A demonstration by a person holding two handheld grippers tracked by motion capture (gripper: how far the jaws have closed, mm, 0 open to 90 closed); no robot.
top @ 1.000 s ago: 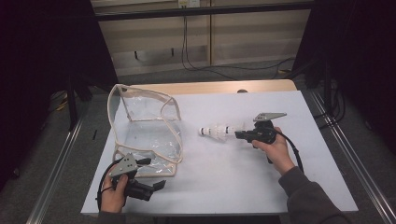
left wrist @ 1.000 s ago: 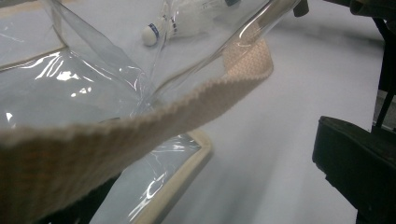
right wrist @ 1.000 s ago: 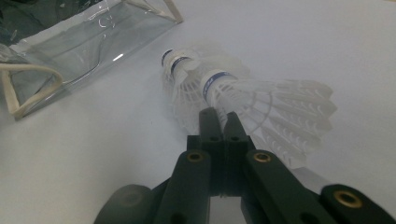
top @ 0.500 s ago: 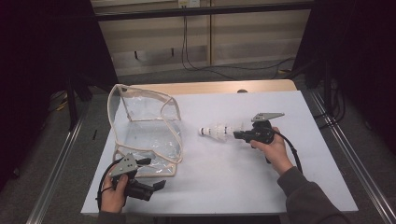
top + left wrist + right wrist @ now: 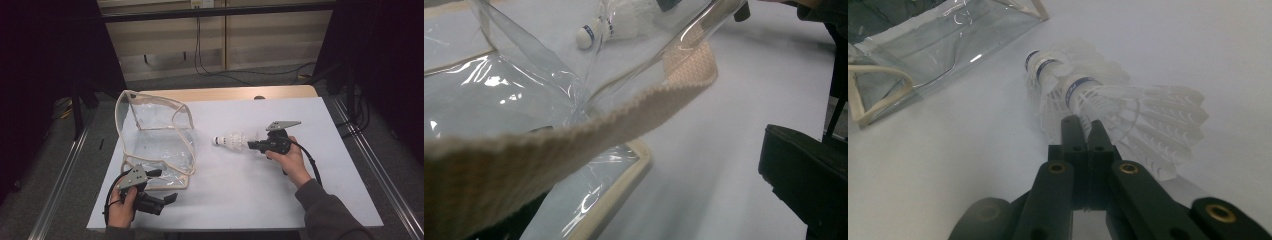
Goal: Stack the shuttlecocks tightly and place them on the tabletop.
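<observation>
A clear plastic bag (image 5: 155, 135) with beige trim stands open on the white table (image 5: 300, 200) at the left. A short stack of white shuttlecocks (image 5: 231, 141) lies on its side at the middle, cork ends toward the bag. My right gripper (image 5: 251, 145) is shut on the feather skirt of the shuttlecocks (image 5: 1108, 100), its tips (image 5: 1087, 131) pressed together. My left gripper (image 5: 165, 186) is open at the bag's near corner. In the left gripper view the bag's beige rim (image 5: 634, 115) crosses in front of one jaw, and the other jaw stands far to the right.
Bare white table surface lies to the right of and in front of the shuttlecocks. A wooden strip (image 5: 225, 93) runs along the table's far edge. Metal rails (image 5: 380, 170) flank the table, and dark floor surrounds it.
</observation>
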